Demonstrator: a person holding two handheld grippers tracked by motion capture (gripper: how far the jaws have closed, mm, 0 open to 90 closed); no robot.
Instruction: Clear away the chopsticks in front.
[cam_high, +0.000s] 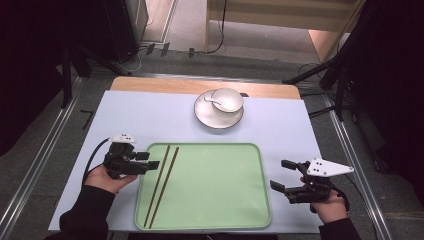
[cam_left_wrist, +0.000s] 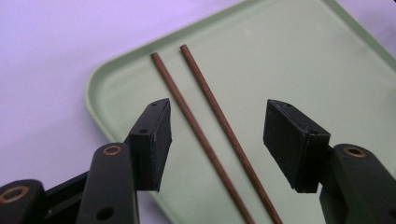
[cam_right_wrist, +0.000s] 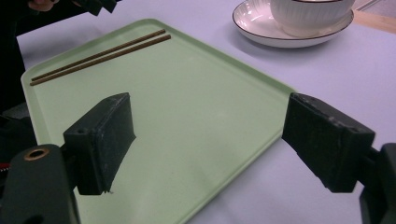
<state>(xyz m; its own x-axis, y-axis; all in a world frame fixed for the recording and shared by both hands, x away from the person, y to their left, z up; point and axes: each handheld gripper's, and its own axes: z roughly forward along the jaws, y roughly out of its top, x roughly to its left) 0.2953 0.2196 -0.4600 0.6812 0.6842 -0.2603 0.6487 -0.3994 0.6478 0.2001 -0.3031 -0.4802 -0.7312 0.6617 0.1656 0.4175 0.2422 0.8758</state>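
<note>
In the high view, a green tray (cam_high: 220, 200) lies near the front edge of the table (cam_high: 150, 115), about in the middle between the left and right edges. Two brown chopsticks (cam_high: 161, 186) lie side by side along the left edge of the tray, running from its far left corner toward its near left corner. The left gripper (cam_high: 150, 164) is held over the left edge of the tray, its jaws pointing across toward the far part of the chopsticks. The jaws stand apart and nothing is between them. The right gripper (cam_high: 286, 184) is near the right edge of the tray, close to the near right corner of the table, and its jaws are spread too. A white saucer (cam_high: 210, 120) with a bowl (cam_high: 227, 99) and a spoon (cam_high: 214, 102) stands near the far edge of the table.

In the left gripper view, the two black jaws are wide apart. The chopsticks (cam_left_wrist: 212, 135) lie on the tray (cam_left_wrist: 303, 60) below, and they are seen in the gap between the jaws, closer to the left jaw. The pads do not touch them.

In the right gripper view, the jaws are spread wide with only the bare tray (cam_right_wrist: 196, 116) and table between them. The chopsticks (cam_right_wrist: 100, 55) lie at the opposite edge of the tray, well apart from these jaws. The saucer (cam_right_wrist: 261, 30) and bowl (cam_right_wrist: 310, 14) are seen beyond the tray.
</note>
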